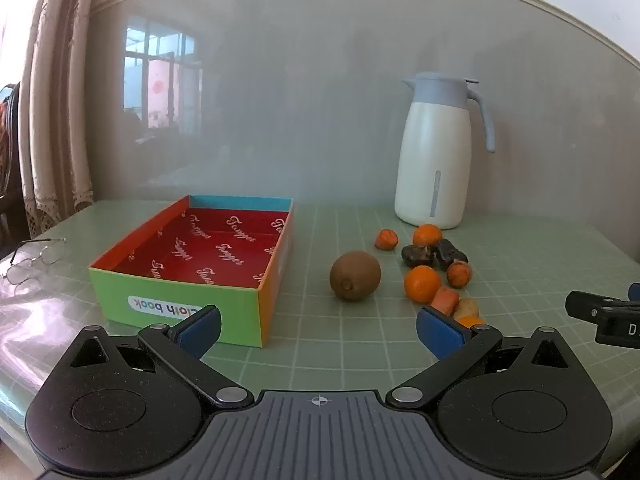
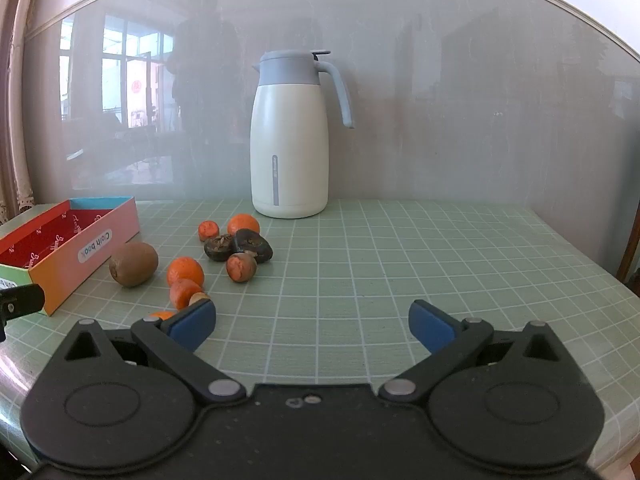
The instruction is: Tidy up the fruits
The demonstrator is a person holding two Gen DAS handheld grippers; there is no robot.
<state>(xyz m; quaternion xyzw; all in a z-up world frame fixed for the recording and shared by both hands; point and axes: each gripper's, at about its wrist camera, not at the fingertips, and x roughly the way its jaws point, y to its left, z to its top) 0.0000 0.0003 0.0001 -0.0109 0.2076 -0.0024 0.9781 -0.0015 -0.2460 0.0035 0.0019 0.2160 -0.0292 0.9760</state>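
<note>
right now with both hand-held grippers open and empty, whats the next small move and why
Probably ease the left hand-held gripper forward and a little right to straddle the kiwi. Its jaws stand wide with nothing between them, the kiwi lies alone nearest the empty box, and the other fruit is bunched together further right.

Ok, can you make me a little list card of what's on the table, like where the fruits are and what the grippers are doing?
surface: green checked table cover
box: open cardboard box, red inside, nothing in it
kiwi: kiwi on the cover, between box and the fruit pile
fruit pile: small oranges and dark fruits, loose, in front of the jug
jug: white thermos jug, upright by the wall
glasses: eyeglasses left of the box
left gripper: open, holding nothing
right gripper: open, holding nothing
fruits in box: none yet
</note>
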